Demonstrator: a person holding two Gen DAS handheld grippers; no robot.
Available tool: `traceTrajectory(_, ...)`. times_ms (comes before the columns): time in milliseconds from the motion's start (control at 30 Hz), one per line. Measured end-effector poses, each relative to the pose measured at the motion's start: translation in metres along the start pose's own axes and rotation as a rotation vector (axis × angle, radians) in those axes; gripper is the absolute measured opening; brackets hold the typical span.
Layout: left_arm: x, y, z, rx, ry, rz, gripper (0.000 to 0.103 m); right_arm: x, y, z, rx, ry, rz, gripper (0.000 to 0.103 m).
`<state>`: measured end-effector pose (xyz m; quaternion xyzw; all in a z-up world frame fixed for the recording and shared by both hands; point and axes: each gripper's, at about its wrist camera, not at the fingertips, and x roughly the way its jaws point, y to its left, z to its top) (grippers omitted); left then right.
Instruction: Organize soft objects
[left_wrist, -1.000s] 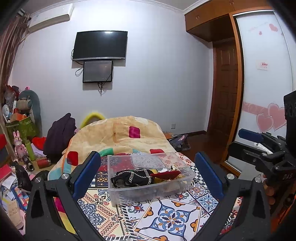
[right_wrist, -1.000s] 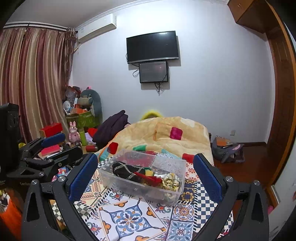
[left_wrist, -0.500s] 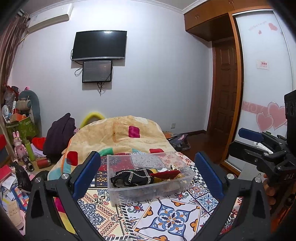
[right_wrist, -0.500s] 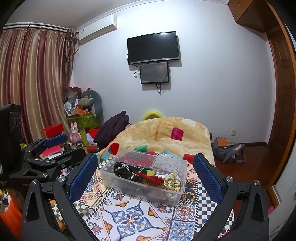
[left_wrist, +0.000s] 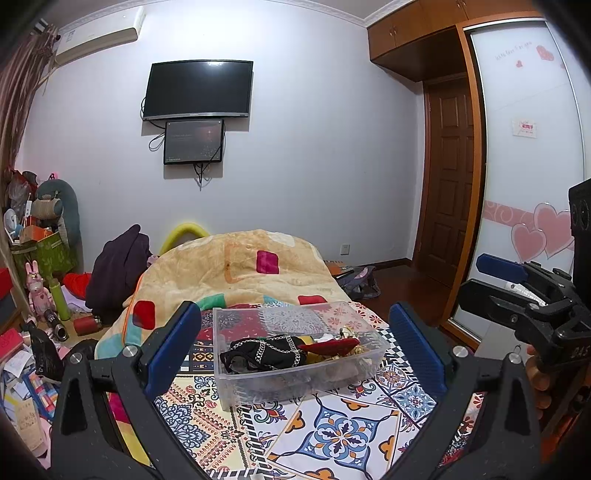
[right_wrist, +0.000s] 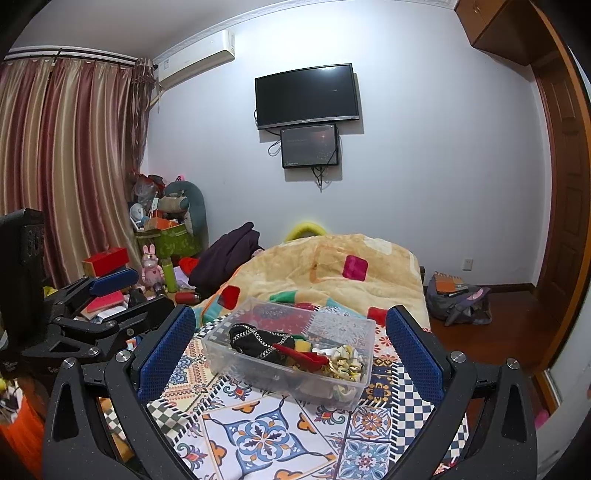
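A clear plastic bin stands on the patterned bedspread ahead of both grippers; it also shows in the right wrist view. Inside lie a black cloth with a chain pattern, a red soft piece and yellow and gold bits. My left gripper is open and empty, held short of the bin. My right gripper is open and empty, also short of the bin. Each gripper shows at the edge of the other's view.
A beige quilt is heaped behind the bin. Clutter of boxes and toys fills the floor at left. A backpack lies on the floor at right. A wardrobe door stands at right.
Both grippers have drifted only slightly; the bin sits a touch lower in the right wrist view. Nothing was picked up or released.
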<state>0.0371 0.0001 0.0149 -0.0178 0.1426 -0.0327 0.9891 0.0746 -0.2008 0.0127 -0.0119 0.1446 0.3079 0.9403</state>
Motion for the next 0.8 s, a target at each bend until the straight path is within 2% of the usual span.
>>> traceTrajectory(800,-0.0048,0.0046,0.0010,-0.008,0.026,-0.048,0.103,0.0049,0.0035,0.0022,0.013,0.030,0.000,0.103)
